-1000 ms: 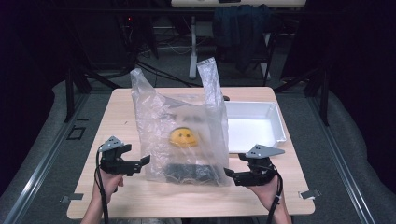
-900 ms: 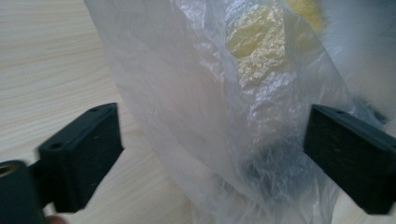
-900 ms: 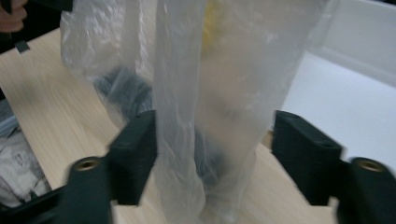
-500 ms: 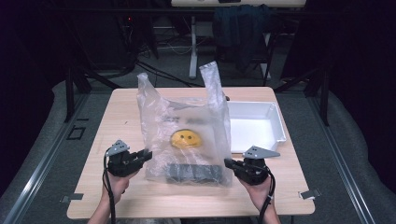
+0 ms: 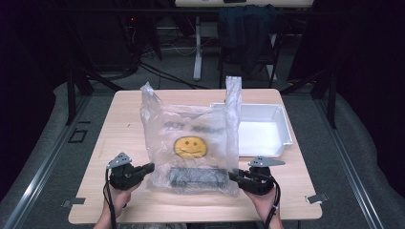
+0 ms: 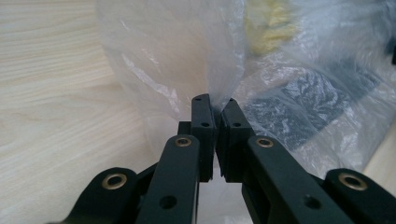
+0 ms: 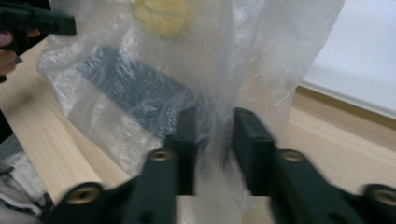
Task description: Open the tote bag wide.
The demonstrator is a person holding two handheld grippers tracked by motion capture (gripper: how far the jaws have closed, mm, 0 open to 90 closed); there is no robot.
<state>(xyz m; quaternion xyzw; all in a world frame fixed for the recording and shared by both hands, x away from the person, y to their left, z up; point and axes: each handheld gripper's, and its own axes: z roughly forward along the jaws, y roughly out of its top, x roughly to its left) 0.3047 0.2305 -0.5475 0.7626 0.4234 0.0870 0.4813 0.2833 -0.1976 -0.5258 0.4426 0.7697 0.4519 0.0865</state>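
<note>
Roughly, label by label, with clock directions read on the high view from the table's middle:

Bag: a clear plastic carrier bag with a yellow smiley print is standing near the middle of the wooden table, its 2 handle loops rising toward 12 o'clock.

Contents: a flat dark object is lying inside at the bag's bottom, toward 6 o'clock; what it is cannot be told through the film.

Left gripper: the left gripper is sitting at about 7 o'clock, at the bag's lower left edge. In the left gripper view its jaws are pressing together on a fold of the film, so it is clenched on the bag.

Right gripper: the right gripper is sitting at about 5 o'clock, at the lower right corner. In the right gripper view its jaws are standing apart with film hanging between them, so it is released, straddling the plastic rather than pinching it.

Likely reason: the 2 low holds at opposite corners are probably steadying the bag's base or preparing to tip the contents.

Tray: a white plastic tray is waiting at about 2 o'clock, just behind the bag's right side.
</note>
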